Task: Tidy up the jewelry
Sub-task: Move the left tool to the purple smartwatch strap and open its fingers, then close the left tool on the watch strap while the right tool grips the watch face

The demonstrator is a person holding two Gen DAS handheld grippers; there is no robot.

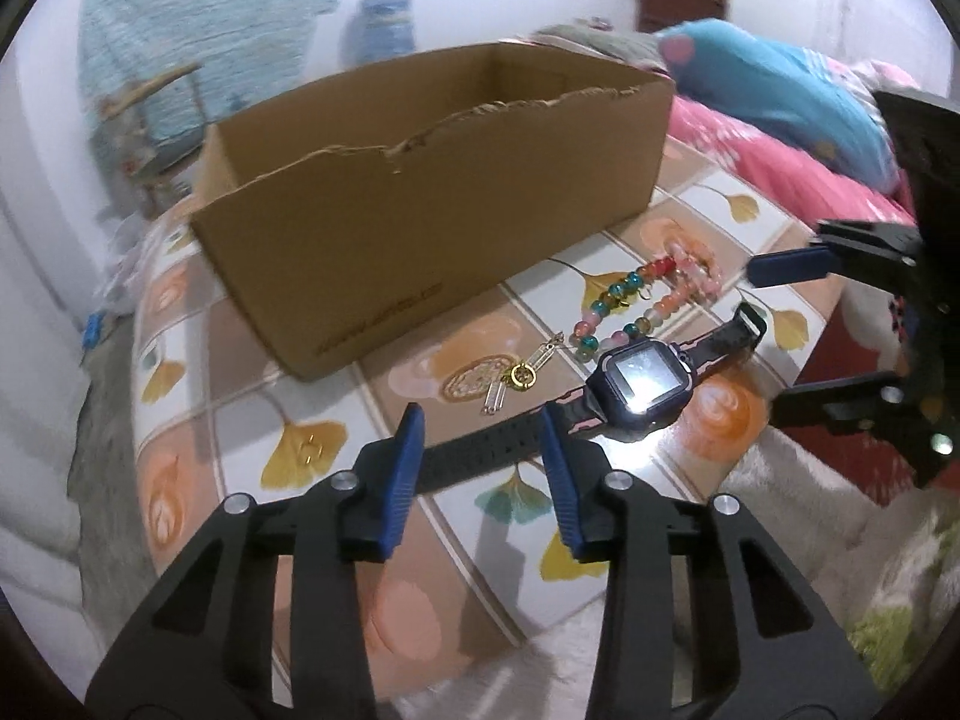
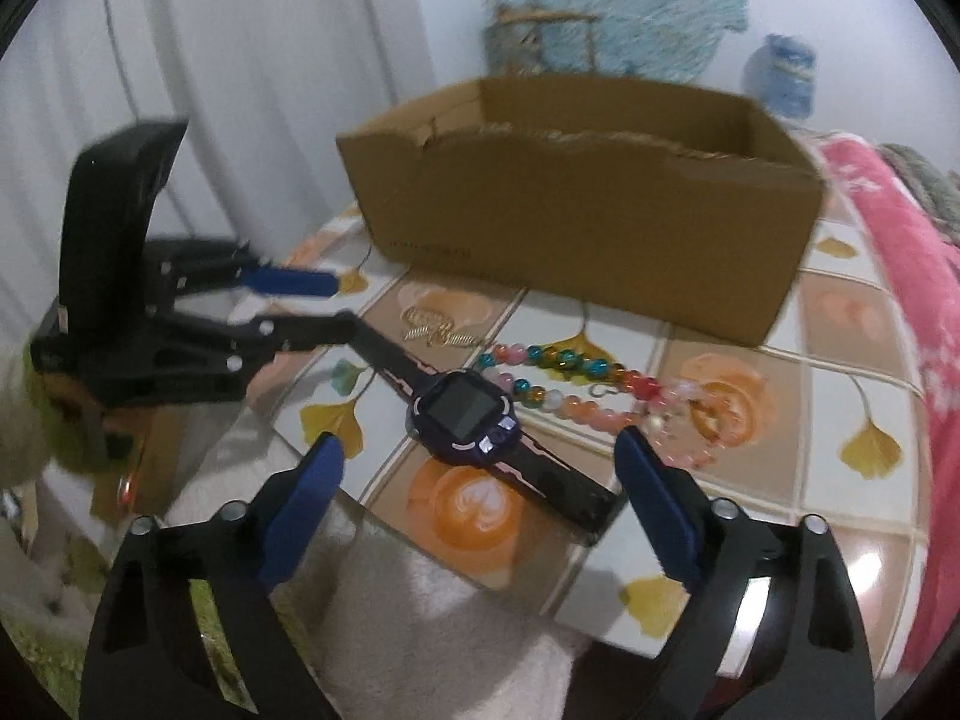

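Note:
A dark smartwatch with a black strap lies flat on the patterned tabletop. My left gripper hangs over its near strap half, which lies in the gap between the blue pads; the pads do not press it. My right gripper stands wide open around the other strap end, apart from it. A string of colourful beads lies just behind the watch. Small gold pieces lie beside it. An open cardboard box stands behind.
Tiny gold studs lie on a yellow leaf print at the left. Pink bedding and a blue pillow lie beyond the table. A pale fluffy cover hangs below the table's near edge.

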